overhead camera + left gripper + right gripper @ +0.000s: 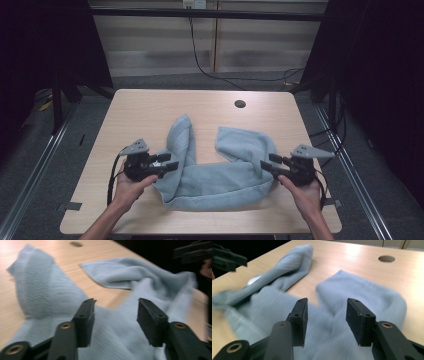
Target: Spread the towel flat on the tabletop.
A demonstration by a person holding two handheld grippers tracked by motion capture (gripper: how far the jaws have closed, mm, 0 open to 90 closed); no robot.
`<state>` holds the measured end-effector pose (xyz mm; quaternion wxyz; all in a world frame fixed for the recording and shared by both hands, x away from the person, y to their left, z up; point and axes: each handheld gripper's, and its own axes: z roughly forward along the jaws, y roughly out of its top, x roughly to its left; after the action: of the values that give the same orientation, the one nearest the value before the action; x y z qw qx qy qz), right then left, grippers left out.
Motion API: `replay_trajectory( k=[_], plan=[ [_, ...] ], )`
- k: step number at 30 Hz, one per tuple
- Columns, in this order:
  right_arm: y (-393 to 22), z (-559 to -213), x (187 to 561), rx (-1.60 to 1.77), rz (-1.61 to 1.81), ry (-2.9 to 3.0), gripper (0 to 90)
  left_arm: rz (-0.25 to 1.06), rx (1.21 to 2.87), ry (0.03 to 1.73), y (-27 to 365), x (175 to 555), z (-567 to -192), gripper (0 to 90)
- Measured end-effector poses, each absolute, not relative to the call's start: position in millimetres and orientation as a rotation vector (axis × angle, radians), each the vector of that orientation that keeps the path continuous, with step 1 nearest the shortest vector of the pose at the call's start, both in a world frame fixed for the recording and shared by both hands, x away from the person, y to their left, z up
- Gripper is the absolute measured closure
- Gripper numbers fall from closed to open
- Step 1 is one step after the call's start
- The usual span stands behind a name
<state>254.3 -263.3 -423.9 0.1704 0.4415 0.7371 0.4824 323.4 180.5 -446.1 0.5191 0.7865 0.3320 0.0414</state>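
Note:
A light blue towel (215, 175) lies crumpled in a U shape on the wooden table (145, 110), its two ends pointing away from me. My left gripper (169, 163) is at the towel's left end, jaws apart and nothing pinched between them; its own view shows the towel (50, 297) spread beyond the open jaws. At the towel's right end my right gripper (268, 165) is open too, and the towel (352, 305) lies beyond and under its jaws. Both grippers point inward toward each other.
A round cable hole (240, 104) sits near the table's far edge. Bare tabletop lies behind the towel and at the front corners. Dark frame posts and cables stand on the floor to both sides of the table.

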Motion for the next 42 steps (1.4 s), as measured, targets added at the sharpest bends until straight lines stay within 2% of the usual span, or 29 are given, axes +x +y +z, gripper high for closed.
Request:
replay_trajectory(
  k=[4, 6, 8, 11, 12, 14, 17, 18, 22, 25, 28, 34, 38, 40, 42],
  plan=[
    [-248, -431, 301, 1.266, 1.332, 2.185, 49.4, 0.15, 1.922, 0.845, 168, 360, -462, 42.9],
    [-238, -440, 324, 1.268, 1.306, 2.293, 43.9, 0.166, 1.958, 0.862, 163, 369, -468, 41.3],
    [-225, -449, 342, 1.249, 1.257, 2.362, 42.5, 0.156, 1.971, 0.884, 157, 376, -477, 36.3],
    [-212, -465, 359, 1.276, 1.174, 2.4, 41.0, 0.139, 2.022, 0.905, 149, 380, -492, 36.1],
    [-210, -472, 363, 1.288, 1.13, 2.406, 41.0, 0.154, 2.034, 0.916, 147, 380, -496, 39.9],
    [-208, -482, 368, 1.319, 1.094, 2.425, 45.1, 0.172, 2.058, 0.918, 146, 378, -500, 57.2],
    [-210, -488, 370, 1.331, 1.092, 2.408, 77.1, 0.175, 2.054, 0.911, 154, 377, -493, 80.3],
    [-212, -487, 370, 1.322, 1.098, 2.406, 80.9, 0.181, 2.036, 0.917, 158, 376, -489, 82.7],
    [-227, -467, 370, 1.323, 1.17, 2.304, 82.7, 0.227, 1.917, 0.961, 193, 372, -468, 84.8],
    [-245, -445, 370, 1.329, 1.213, 2.178, 82.8, 0.249, 1.834, 0.998, 221, 368, -455, 85.4],
    [-270, -423, 369, 1.365, 1.26, 2.017, 82.7, 0.298, 1.834, 1.004, 239, 360, -447, 85.4],
    [-303, -405, 365, 1.427, 1.277, 1.786, 80.6, 0.313, 1.821, 1.031, 265, 340, -447, 85.3],
    [-306, -418, 365, 1.453, 1.249, 1.821, 65.2, 0.268, 1.853, 1.033, 269, 332, -457, 83.6],
    [-304, -424, 362, 1.457, 1.267, 1.836, 57.0, 0.28, 1.867, 1.006, 268, 331, -455, 79.2],
    [-302, -426, 359, 1.453, 1.25, 1.853, 54.7, 0.278, 1.856, 0.999, 265, 332, -451, 74.7]
  ],
)
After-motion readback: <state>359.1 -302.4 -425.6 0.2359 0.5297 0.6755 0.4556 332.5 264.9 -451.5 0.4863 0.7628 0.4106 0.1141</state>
